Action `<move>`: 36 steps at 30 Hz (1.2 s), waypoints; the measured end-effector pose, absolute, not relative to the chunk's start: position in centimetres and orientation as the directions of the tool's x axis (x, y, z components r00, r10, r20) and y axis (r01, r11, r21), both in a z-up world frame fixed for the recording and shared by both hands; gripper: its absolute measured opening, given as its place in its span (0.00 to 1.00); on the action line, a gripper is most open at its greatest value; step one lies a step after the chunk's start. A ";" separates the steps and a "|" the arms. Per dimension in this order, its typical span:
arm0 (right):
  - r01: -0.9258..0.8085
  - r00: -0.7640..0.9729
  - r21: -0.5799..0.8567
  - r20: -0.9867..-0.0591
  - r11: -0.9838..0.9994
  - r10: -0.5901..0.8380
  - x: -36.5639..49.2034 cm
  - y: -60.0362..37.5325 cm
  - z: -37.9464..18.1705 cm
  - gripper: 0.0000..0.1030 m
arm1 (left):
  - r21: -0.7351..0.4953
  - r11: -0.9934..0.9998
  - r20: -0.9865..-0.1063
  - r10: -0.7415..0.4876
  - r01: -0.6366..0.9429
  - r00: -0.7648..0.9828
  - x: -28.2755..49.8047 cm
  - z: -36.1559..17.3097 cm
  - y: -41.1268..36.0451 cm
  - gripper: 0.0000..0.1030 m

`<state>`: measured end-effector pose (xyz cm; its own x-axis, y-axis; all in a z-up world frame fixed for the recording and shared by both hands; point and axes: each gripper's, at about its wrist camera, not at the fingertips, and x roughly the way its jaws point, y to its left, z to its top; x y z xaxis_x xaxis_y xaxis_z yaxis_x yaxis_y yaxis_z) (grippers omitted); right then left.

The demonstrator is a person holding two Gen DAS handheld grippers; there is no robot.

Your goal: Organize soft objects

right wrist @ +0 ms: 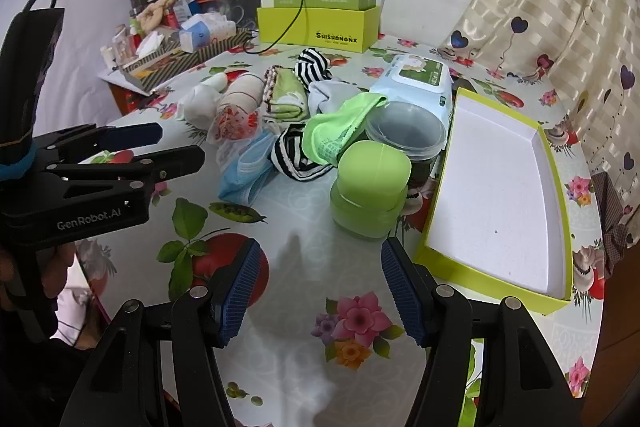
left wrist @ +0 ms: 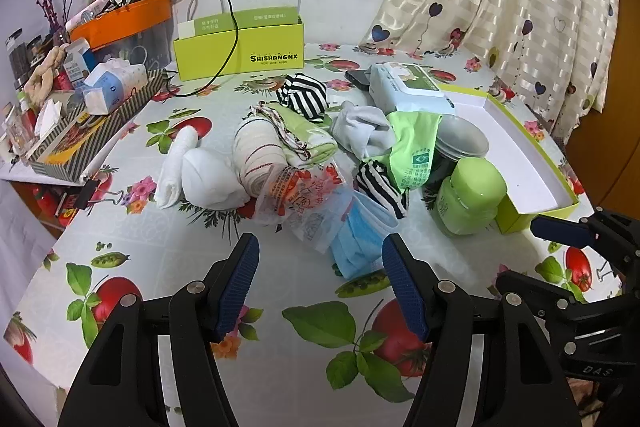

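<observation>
A heap of soft things lies mid-table: white socks [left wrist: 200, 171], a striped cream roll [left wrist: 260, 155], a green towel [left wrist: 304, 131], black-and-white striped socks [left wrist: 302, 95], a grey sock [left wrist: 360, 129], a lime green cloth [left wrist: 412, 147] and a blue face mask [left wrist: 360, 239] under a printed plastic bag [left wrist: 304, 195]. The heap also shows in the right wrist view, with the mask [right wrist: 244, 171] nearest. My left gripper [left wrist: 320, 287] is open and empty, just short of the mask. My right gripper [right wrist: 320, 287] is open and empty, in front of a green jar [right wrist: 370, 187].
An open white-lined green box lid [right wrist: 500, 195] lies at the right. A wet-wipes pack [right wrist: 420, 79], clear tubs [right wrist: 408, 135] and a green box [left wrist: 240, 47] with a black cable stand behind. Cluttered trays [left wrist: 80, 131] fill the left edge. A curtain [left wrist: 520, 7] hangs at the right.
</observation>
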<state>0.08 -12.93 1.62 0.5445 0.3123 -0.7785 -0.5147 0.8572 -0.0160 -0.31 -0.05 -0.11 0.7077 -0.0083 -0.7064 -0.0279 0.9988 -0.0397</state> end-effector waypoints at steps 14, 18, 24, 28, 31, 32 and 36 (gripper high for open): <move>-0.518 0.545 -0.009 -0.774 0.855 0.322 0.1 -13.1 1.7 0.61 | -0.080 0.997 -0.704 -0.040 -0.023 0.710 -0.4 -0.1 0.3 0.63; -0.520 0.545 -0.002 -0.771 0.854 0.330 0.2 -13.1 1.9 0.61 | -0.079 0.997 -0.704 -0.039 -0.024 0.709 -0.4 -0.1 0.2 0.63; -0.524 0.545 0.007 -0.766 0.852 0.341 0.4 -12.9 1.8 0.61 | -0.075 0.997 -0.704 -0.035 -0.024 0.709 -0.3 -0.1 0.2 0.63; -0.527 0.546 0.013 -0.761 0.850 0.350 0.4 -13.0 1.9 0.61 | -0.083 0.996 -0.703 -0.042 -0.024 0.710 -0.2 -0.2 0.5 0.63; -0.530 0.544 0.018 -0.759 0.848 0.357 0.5 -12.8 1.9 0.61 | -0.087 0.996 -0.700 -0.043 -0.025 0.713 -0.2 -0.2 0.6 0.63; -0.531 0.545 0.018 -0.758 0.847 0.358 0.5 -12.9 1.9 0.61 | -0.087 0.996 -0.699 -0.042 -0.027 0.714 -0.2 -0.2 0.7 0.63; -0.537 0.546 0.022 -0.753 0.843 0.368 0.5 -12.6 2.0 0.61 | -0.094 0.995 -0.693 -0.043 -0.032 0.720 -0.2 -0.2 1.0 0.63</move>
